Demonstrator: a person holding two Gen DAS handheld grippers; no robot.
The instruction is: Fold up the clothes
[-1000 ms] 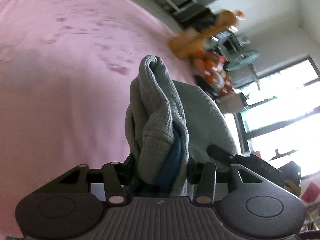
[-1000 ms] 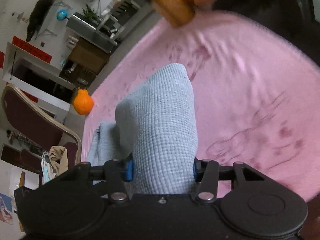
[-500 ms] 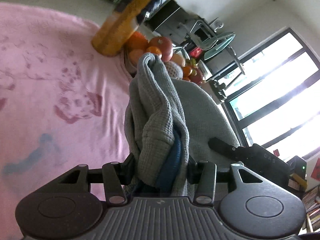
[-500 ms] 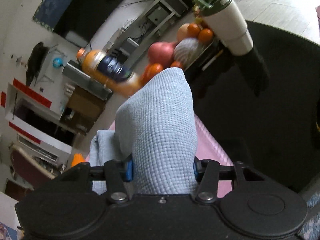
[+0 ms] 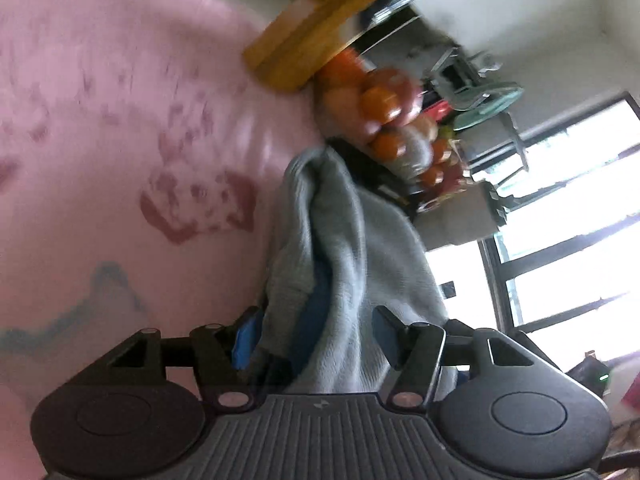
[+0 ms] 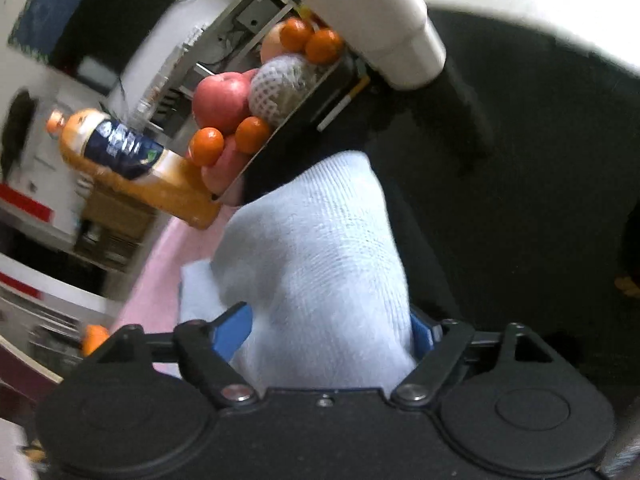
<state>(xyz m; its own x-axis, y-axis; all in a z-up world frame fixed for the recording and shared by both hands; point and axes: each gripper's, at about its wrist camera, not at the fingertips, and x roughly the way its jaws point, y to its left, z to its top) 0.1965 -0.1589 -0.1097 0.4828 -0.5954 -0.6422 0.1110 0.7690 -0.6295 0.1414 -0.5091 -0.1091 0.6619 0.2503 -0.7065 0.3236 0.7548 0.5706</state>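
A grey knit garment [image 5: 340, 240] rises in a bunched fold between the fingers of my left gripper [image 5: 314, 332], with a dark blue lining showing inside the fold. The jaws stand parted, both blue pads show, and the cloth lies loosely between them. In the right wrist view another part of the garment [image 6: 320, 248] looks pale blue-grey and fills the gap of my right gripper [image 6: 328, 328], whose jaws are also spread apart. Below the garment lies a pink printed cover [image 5: 100, 120].
A tray of fruit [image 6: 256, 100] and an orange juice bottle [image 6: 132, 160] stand at the far edge of the pink cover [image 6: 160, 280]. A white tumbler [image 6: 380, 28] is beside them. A dark surface [image 6: 520, 200] lies to the right. Bright windows [image 5: 580, 220] show behind.
Both grippers' jaws have spread wider, the right more than the left, and their blue pads now show. Both views have swung toward the fruit and the bottle.
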